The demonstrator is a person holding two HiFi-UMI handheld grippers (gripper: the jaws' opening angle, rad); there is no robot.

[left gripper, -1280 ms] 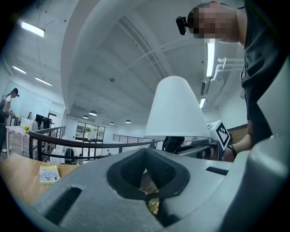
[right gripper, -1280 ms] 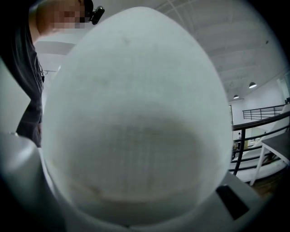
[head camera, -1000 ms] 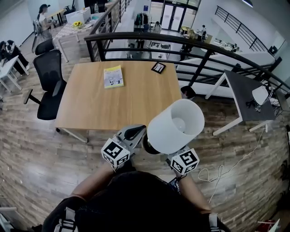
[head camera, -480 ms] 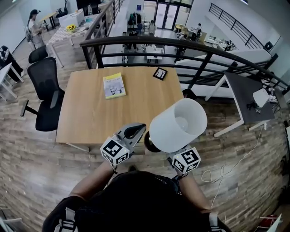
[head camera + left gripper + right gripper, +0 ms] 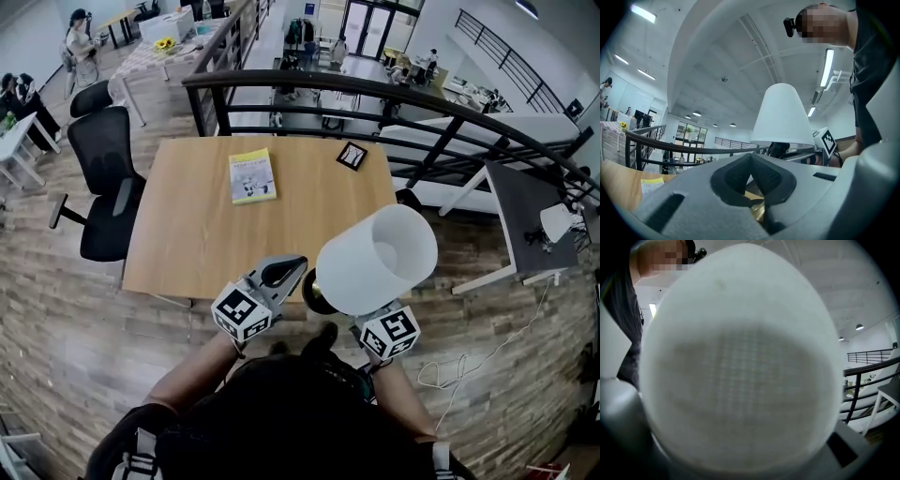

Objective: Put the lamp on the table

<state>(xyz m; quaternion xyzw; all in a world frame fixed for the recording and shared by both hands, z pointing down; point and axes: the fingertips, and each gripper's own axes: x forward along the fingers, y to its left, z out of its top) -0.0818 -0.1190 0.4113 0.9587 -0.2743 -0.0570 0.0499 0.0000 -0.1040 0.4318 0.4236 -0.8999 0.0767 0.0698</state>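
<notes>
White and cone-shaped, the shade of the lamp (image 5: 375,258) faces up at the head camera, open top showing. The lamp is held between the two grippers over the near edge of the wooden desk (image 5: 206,234), toward the desk's near right corner. Its dark round base with a brass rim sits just left of and below the shade.

The left gripper (image 5: 286,270) points level at the base. In the left gripper view its jaws are closed on a glint of that brass rim, and the shade rises upright beyond them. The right gripper (image 5: 387,330) reaches in under the shade. In the right gripper view the shade fills nearly the whole picture, and grey jaw parts flank it low on both sides, clamped on the lamp.

Most of the desk top is bare wood. A yellow booklet (image 5: 252,177) lies near the far edge, left of centre. A small black-framed card (image 5: 352,155) sits at the far right corner. Both are well apart from the lamp.

A black office chair (image 5: 105,178) stands just beside the left edge of the desk. A curved black railing (image 5: 375,94) runs behind the far edge. To the right, across a strip of plank floor (image 5: 75,337), stands a dark table (image 5: 525,216). A white cable (image 5: 450,370) trails over the floor near the person's right side.
</notes>
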